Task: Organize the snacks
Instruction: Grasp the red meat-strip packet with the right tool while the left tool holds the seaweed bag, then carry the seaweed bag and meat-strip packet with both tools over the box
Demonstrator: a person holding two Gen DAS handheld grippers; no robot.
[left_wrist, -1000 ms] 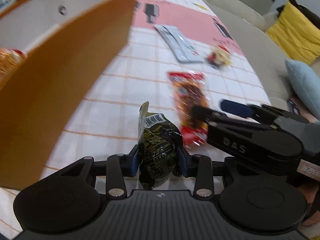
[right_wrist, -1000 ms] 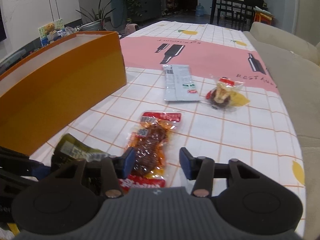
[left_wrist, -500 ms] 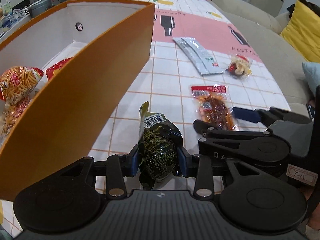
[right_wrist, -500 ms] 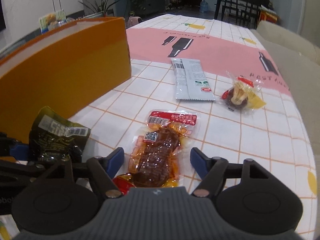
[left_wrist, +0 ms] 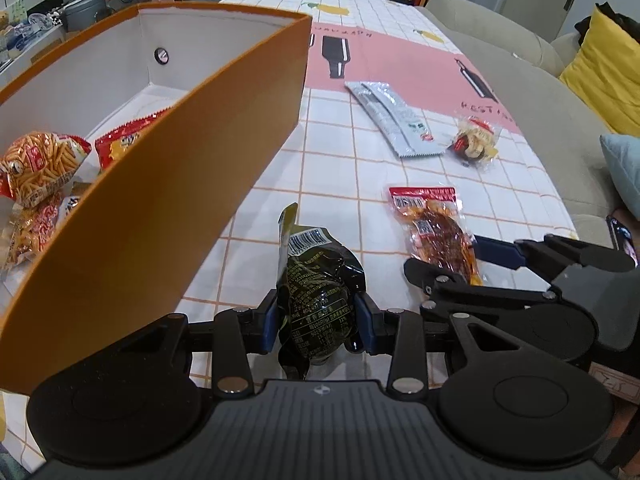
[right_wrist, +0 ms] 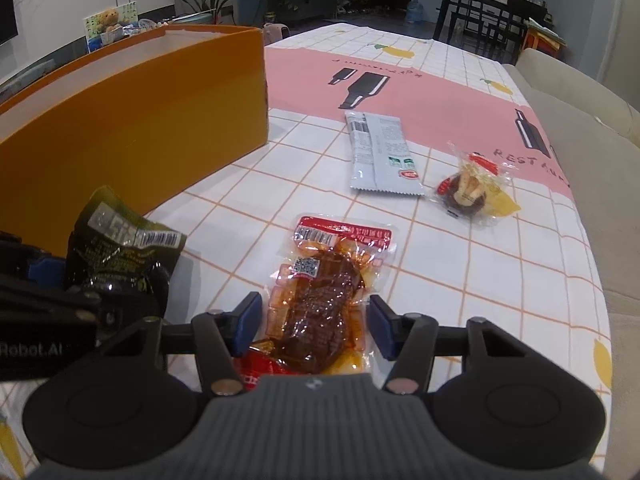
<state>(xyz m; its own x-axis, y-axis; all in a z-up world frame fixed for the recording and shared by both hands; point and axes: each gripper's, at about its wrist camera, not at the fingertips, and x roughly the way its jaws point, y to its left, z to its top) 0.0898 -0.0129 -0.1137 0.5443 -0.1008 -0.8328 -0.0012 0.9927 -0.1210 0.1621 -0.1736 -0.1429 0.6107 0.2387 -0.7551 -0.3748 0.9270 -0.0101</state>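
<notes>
My left gripper (left_wrist: 318, 322) is shut on a black-green snack packet (left_wrist: 316, 276), held above the checked tablecloth beside the orange box (left_wrist: 200, 184). The right wrist view shows that packet (right_wrist: 120, 256) at lower left, in front of the box (right_wrist: 140, 120). My right gripper (right_wrist: 314, 328) straddles a red meat-snack packet (right_wrist: 324, 280) lying on the cloth. Its jaws are closing, with the packet between them and a small gap at each pad. From the left wrist view, the right gripper (left_wrist: 460, 260) sits over the near end of the red packet (left_wrist: 432, 224).
The box holds several snack bags, among them a stick-snack bag (left_wrist: 36, 164) and a red bag (left_wrist: 124, 144). A grey sachet (right_wrist: 380, 152) and a clear-wrapped snack (right_wrist: 468, 188) lie farther out. A beige sofa (left_wrist: 520, 80) with a yellow cushion (left_wrist: 604, 72) borders the right.
The right gripper's jaws spread wider, came over the red packet and have narrowed around it. The left gripper keeps its hold on the black-green packet and has tilted so the box's inside shows.
</notes>
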